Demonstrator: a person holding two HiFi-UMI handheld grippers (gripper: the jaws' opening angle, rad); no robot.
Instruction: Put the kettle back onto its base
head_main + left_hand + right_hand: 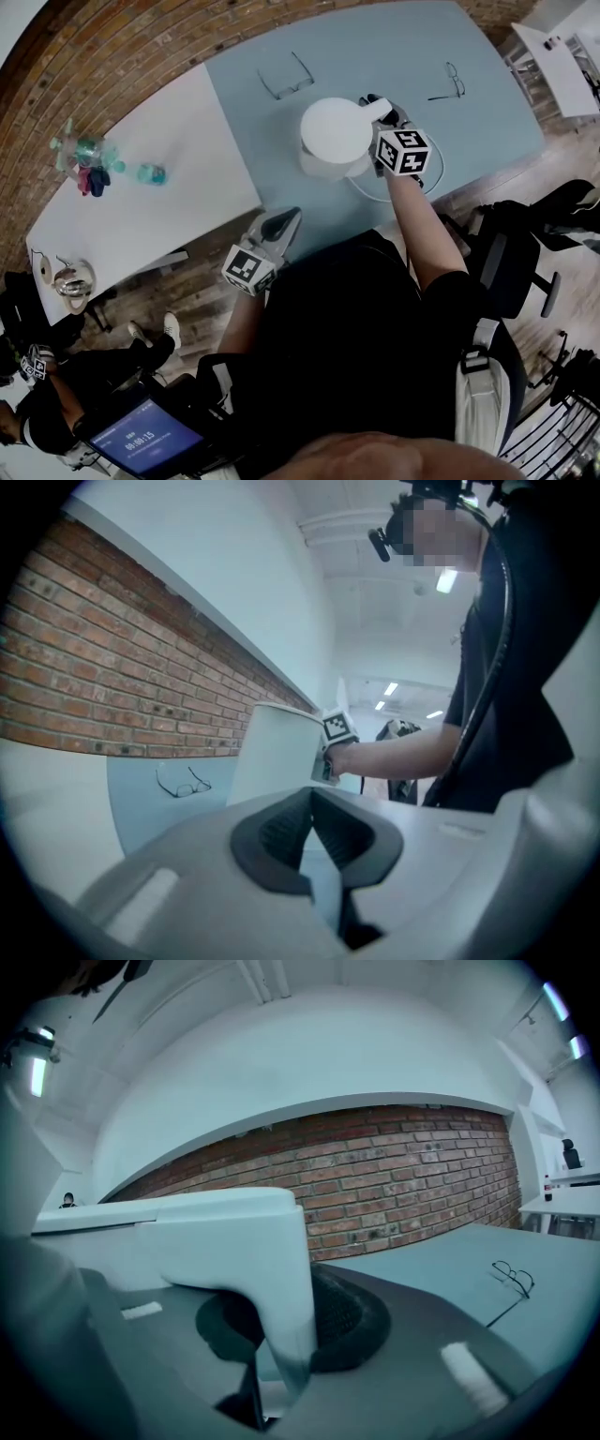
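Note:
A white kettle (330,134) stands on the blue-grey table (394,47); in the left gripper view it rises as a white cylinder (275,755). My right gripper (385,116) is shut on its white handle (234,1232), which sits between the dark pads (349,1321). A white cord (380,195) loops out from under the kettle, whose body hides the base. My left gripper (283,223) hangs at the table's front edge, a good way short of the kettle, jaws shut and empty (312,803).
Two pairs of glasses (286,78) (448,84) lie on the table beyond the kettle. A white table (141,216) to the left holds bottles (87,159) and a metal teapot (73,278). Office chairs (511,262) stand at the right; a seated person holds a tablet (141,436).

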